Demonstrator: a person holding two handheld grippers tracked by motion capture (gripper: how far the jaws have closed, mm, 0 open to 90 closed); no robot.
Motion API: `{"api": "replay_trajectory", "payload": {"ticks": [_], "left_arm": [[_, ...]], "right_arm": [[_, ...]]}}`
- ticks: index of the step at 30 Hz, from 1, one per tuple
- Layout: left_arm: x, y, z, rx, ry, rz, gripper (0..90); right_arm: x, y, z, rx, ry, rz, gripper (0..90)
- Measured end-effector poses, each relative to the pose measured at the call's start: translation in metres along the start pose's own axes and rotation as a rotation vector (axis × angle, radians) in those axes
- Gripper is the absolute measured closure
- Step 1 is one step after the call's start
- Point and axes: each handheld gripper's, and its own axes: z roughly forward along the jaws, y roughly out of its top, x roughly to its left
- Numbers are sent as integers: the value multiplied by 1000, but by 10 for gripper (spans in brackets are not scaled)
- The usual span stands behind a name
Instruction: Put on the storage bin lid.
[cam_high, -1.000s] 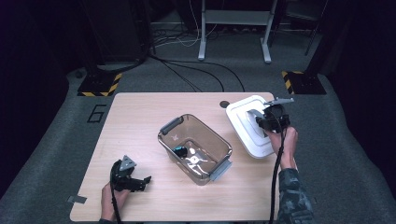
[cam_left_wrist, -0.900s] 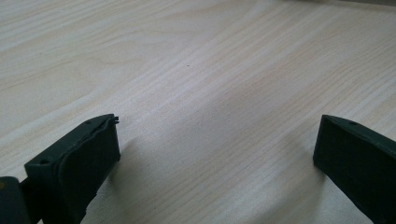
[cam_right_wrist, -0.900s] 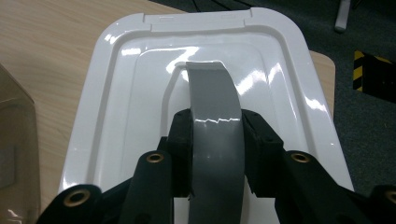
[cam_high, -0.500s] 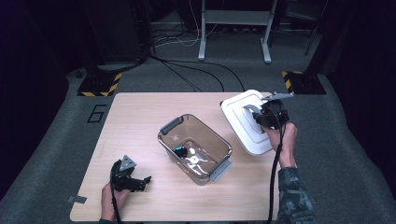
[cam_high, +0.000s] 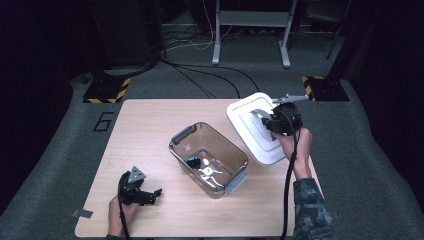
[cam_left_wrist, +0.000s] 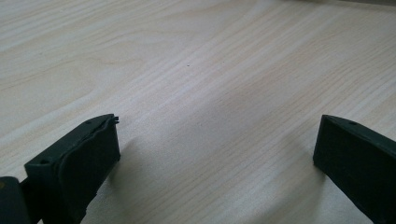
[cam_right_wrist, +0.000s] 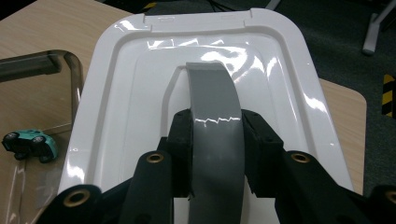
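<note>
Gripping the grey handle of the white lid, my right gripper has its jaws closed on either side of that arched strap, pads pressed to its edges. The lid sits tilted at the far right of the table, its near edge just beside the clear bin, and looks lifted on the handle side. I judge it light, stiff moulded plastic with a glossy, slippery face, so the handle is the only sound place to take it; the rim would slide between pads. Held at one central point it may swing or tip, so I'd keep the wrist level.

The bin stands open mid-table, turned at an angle, with grey latches at its far-left and near-right ends. Inside lies a small teal toy car and a shiny clear wrapper I can't make out further. The bin's far-right wall is what the lid would catch on if carried low.

My left gripper rests at the near left, well apart from the bin, jaws wide with only bare wood between them.
</note>
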Motion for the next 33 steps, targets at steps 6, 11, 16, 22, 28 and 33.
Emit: {"api": "replay_trajectory", "payload": {"ticks": [6,11,16,22,28,33], "left_arm": [[0,0,0,3,0,6,0],[1,0,0,5,-1,8,0],[1,0,0,7,-1,9,0],[1,0,0,4,0,10,0],[0,0,-1,8,-2,8,0],[1,0,-1,8,-2,9,0]], "right_arm": [[12,8,-2,-4,21,-20,669],[21,13,-2,-5,37,-30,669],[30,17,-2,-9,55,-44,669],[41,22,1,-14,80,-69,669],[52,25,4,-9,101,-80,668],[61,26,7,-5,114,-92,668]]}}
